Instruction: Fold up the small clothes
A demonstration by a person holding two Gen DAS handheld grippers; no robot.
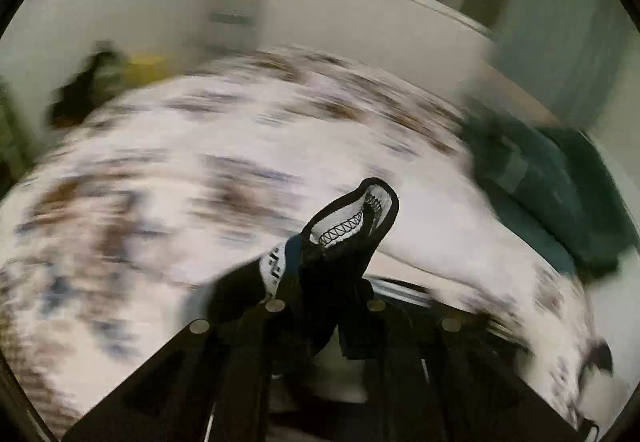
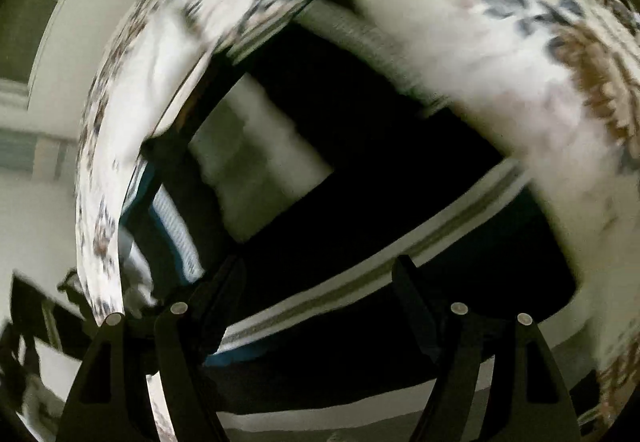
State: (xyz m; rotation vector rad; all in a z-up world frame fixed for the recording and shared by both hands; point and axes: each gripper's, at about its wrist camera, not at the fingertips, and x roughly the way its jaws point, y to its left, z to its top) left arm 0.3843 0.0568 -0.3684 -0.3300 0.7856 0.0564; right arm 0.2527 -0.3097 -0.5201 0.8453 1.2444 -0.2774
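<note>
In the left wrist view my left gripper point(image 1: 324, 282) is shut on a small black garment point(image 1: 340, 254). A fold of it, with a white inner face and zigzag stitching, sticks up past the fingertips. The picture is blurred by motion. In the right wrist view my right gripper point(image 2: 316, 274) stands open, pointing steeply down with nothing between its fingers. Below it lies a black garment with white bands point(image 2: 360, 113), spread on the flower-patterned bedspread point(image 2: 500, 53); this view is blurred too.
The bedspread point(image 1: 180, 161) fills most of the left wrist view. A dark teal pillow or blanket point(image 1: 560, 181) lies at its right side. A dark object point(image 1: 88, 81) and something yellow point(image 1: 148, 61) sit at the far left by the wall.
</note>
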